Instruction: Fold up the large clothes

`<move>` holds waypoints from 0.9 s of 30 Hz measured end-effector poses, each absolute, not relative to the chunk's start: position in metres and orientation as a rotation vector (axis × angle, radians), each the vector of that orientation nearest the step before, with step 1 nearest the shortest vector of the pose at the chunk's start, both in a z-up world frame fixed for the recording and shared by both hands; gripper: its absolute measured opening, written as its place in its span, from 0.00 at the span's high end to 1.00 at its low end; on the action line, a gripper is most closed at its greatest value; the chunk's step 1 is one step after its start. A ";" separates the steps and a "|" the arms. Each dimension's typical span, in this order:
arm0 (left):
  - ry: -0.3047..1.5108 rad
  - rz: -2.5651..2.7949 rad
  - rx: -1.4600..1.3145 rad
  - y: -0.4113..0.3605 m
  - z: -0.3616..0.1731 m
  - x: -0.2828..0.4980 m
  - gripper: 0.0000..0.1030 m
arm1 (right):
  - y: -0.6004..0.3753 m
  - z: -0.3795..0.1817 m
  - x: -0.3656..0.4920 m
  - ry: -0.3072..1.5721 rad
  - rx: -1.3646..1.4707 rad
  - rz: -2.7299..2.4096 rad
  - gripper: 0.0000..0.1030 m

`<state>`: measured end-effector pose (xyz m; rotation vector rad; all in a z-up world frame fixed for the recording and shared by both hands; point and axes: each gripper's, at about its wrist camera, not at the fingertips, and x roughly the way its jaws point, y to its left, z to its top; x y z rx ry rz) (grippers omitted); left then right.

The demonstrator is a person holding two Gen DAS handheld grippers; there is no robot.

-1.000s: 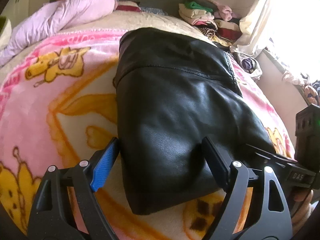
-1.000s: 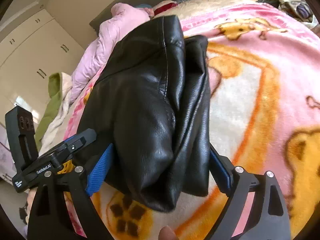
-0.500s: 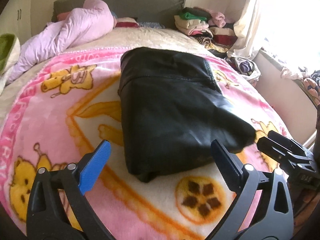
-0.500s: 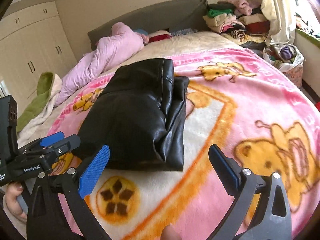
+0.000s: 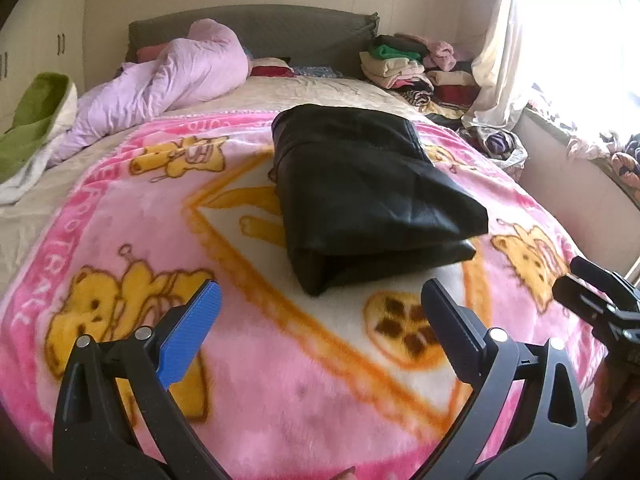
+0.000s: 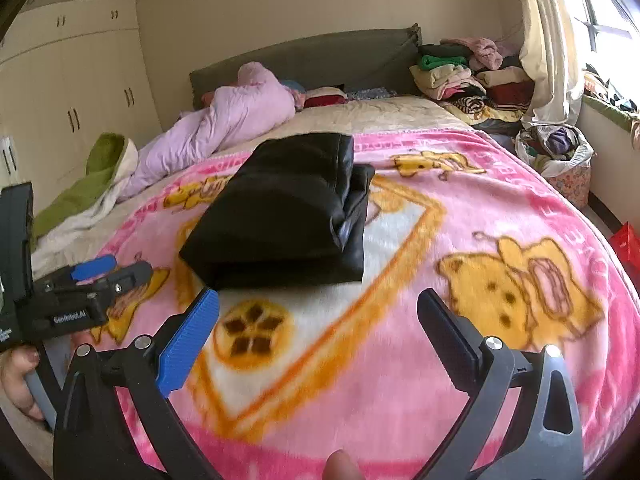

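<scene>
Bedroom with cream wardrobe doors [image 6: 80,92], a grey headboard [image 5: 256,36] and a bright curtained window [image 6: 560,40]; bed covered by a pink blanket [image 5: 280,380] printed with yellow cartoon bears. Folded into a thick black bundle, a leather jacket [image 5: 360,196] lying flat in the middle of that blanket, untouched, with its layered edges facing the cameras. Beyond it, a crumpled lilac quilt [image 5: 168,80] near the pillows and stacks of folded clothes [image 6: 464,76] at the far corner of the bed. Left gripper [image 5: 320,328] hovering low over the blanket just short of the jacket, jaws spread wide after just having been opening, nothing between them. Right gripper [image 6: 320,332] likewise spread to full width, just opened further, empty, well clear of the bundle
</scene>
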<state>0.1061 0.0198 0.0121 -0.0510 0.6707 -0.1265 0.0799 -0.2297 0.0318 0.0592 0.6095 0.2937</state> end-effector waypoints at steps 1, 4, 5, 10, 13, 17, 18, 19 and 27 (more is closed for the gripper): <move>0.668 -0.124 -0.051 0.020 0.013 0.102 0.09 | -0.230 0.031 0.075 0.606 0.055 0.290 0.04; 0.650 -0.122 -0.044 0.022 0.013 0.084 0.09 | -0.230 0.027 0.060 0.598 0.048 0.274 0.04; 0.647 -0.122 -0.044 0.023 0.013 0.081 0.09 | -0.231 0.025 0.056 0.603 0.054 0.273 0.04; 0.644 -0.115 -0.037 0.020 0.006 0.057 0.09 | -0.232 0.018 0.041 0.607 0.076 0.249 0.04; 0.649 -0.122 -0.029 0.018 -0.002 0.048 0.09 | -0.231 0.015 0.037 0.614 0.083 0.247 0.04; 0.664 -0.122 -0.036 0.018 -0.010 0.044 0.09 | -0.229 0.012 0.035 0.629 0.088 0.250 0.04; 0.662 -0.125 -0.039 0.018 -0.011 0.043 0.09 | -0.228 0.011 0.034 0.632 0.088 0.252 0.04; 0.662 -0.127 -0.040 0.018 -0.011 0.043 0.09 | -0.227 0.010 0.035 0.638 0.089 0.254 0.04; 0.669 -0.119 -0.039 0.017 -0.013 0.045 0.09 | -0.220 0.000 0.034 0.662 0.078 0.261 0.04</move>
